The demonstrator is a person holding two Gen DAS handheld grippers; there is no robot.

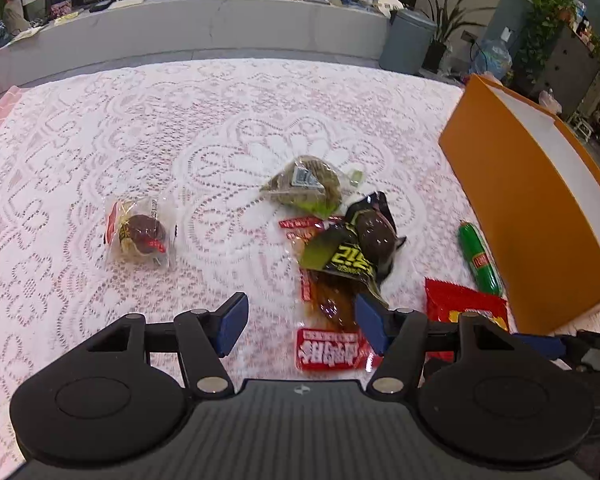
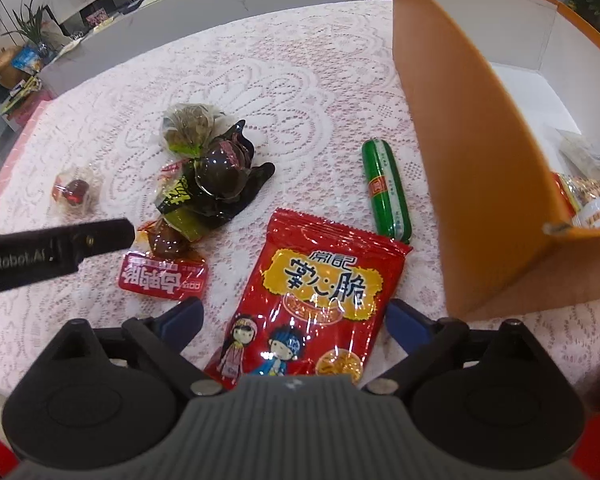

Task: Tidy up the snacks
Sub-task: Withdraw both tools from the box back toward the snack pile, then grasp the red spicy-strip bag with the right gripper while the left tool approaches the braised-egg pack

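Snacks sit loose on the lace tablecloth (image 1: 140, 120) beside the orange box (image 2: 460, 128), a few already in the box. Red crisp bag (image 2: 320, 296) lies flat between the right gripper (image 2: 294, 320) fingers, its lower end hidden under the gripper body; jaws stand wide, pads clear of the bag on both sides, nothing gripped. Left gripper (image 1: 302, 320) hangs partly open over the red-label clear sachet (image 1: 328, 344), nothing clamped; its right finger overlaps the sachet in the left wrist view, contact can't be told. The right wrist view shows the same sachet (image 2: 164, 276) whole, with the left gripper's finger (image 2: 60, 248) crossing in from the left edge. Black-and-yellow pack (image 1: 352, 248) lies on top of the sachet's far end, its print blurred. Green-brown clear pack (image 1: 304, 184) is just behind it, touching. Small clear-wrapped dark round snack (image 1: 140, 236) sits well apart to the left. Green sausage stick (image 2: 384, 188) lies near the box wall. The left wrist view shows only a red corner of the crisp bag (image 1: 460, 304) and nothing of the box interior; the right wrist view shows the white lining and packets (image 2: 584, 188) heaped in the near corner, cut off by the wall, types unreadable. Background counter clutter is too small to make out.
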